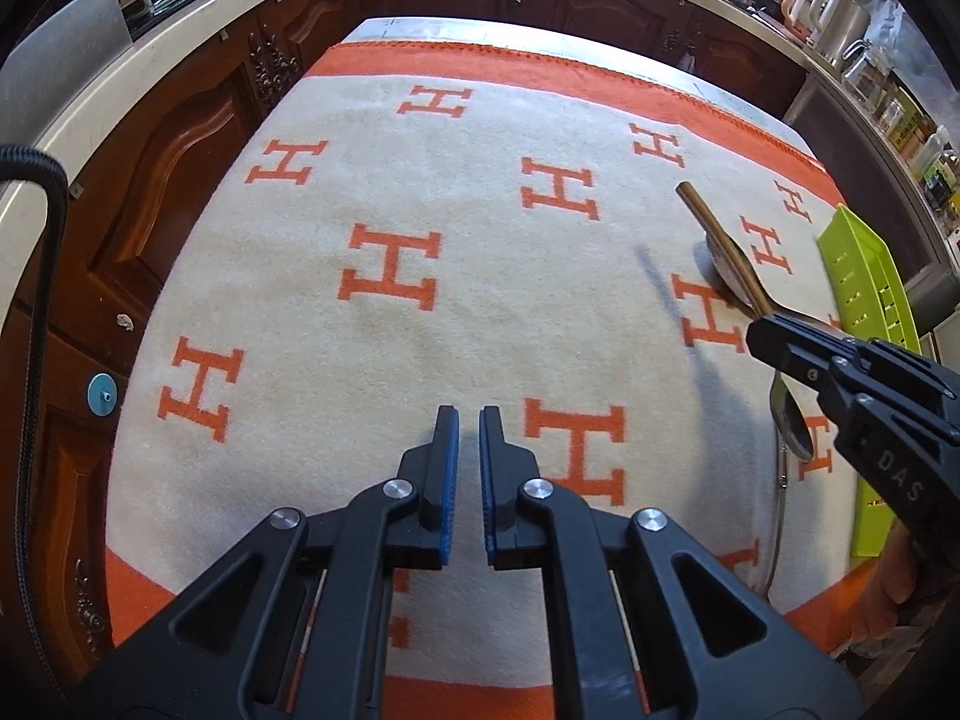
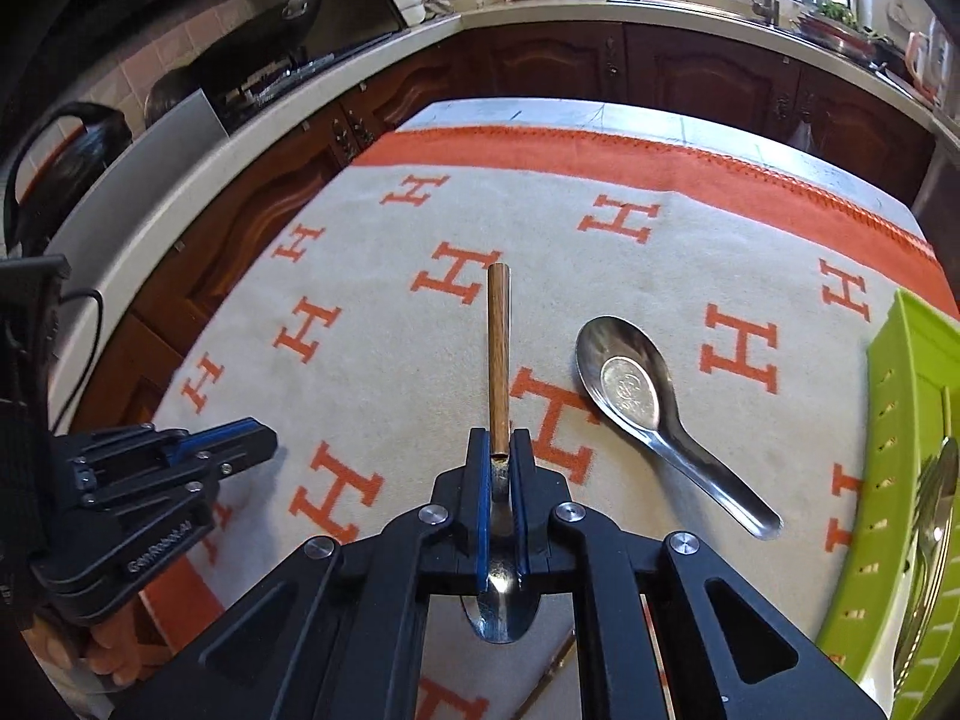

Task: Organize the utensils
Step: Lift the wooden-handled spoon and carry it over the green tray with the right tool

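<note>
My right gripper is shut on a wooden-handled spoon, held above the blanket with its handle pointing away and its metal bowl back under the jaws. It shows in the left wrist view as well, with the right gripper around it. A steel soup spoon lies on the blanket to the right. A green utensil tray at the right edge holds metal utensils. My left gripper hovers over the blanket, jaws nearly closed and empty.
The table is covered by a cream and orange H-patterned blanket. Dark wood cabinets and a counter surround it. A thin metal utensil lies near the tray in the left wrist view.
</note>
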